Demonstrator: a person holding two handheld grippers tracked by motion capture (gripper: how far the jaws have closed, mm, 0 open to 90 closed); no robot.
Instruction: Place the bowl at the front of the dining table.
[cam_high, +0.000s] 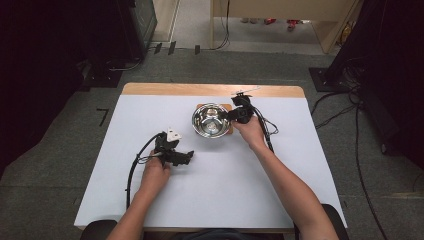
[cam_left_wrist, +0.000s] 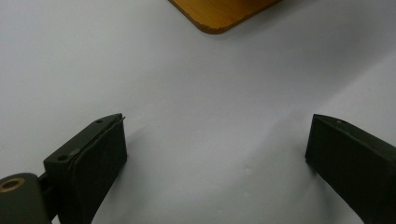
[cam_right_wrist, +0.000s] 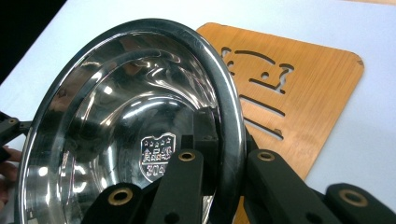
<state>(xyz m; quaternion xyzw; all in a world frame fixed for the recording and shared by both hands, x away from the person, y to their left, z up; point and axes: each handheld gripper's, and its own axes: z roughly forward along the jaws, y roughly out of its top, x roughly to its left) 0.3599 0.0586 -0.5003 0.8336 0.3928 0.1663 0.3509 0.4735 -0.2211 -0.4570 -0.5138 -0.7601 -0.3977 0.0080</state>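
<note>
Looking down from the high view, the right gripper (cam_high: 235, 114) pinches the right rim of a stainless steel bowl (cam_high: 210, 120) sitting over a wooden trivet (cam_high: 229, 107) at the far middle of the white table (cam_high: 225, 185), while the left gripper (cam_high: 181, 156) rests on the table nearer the person, well apart from the bowl at its near left. In the left gripper view its jaws stand wide apart over bare tabletop with nothing between them, a corner of the wooden trivet (cam_left_wrist: 219, 14) lying farther off. In the right gripper view the jaws are clamped together on the bowl's (cam_right_wrist: 126, 126) rim, one inside and one outside, the bowl tilted above the slotted trivet (cam_right_wrist: 299, 93).
</note>
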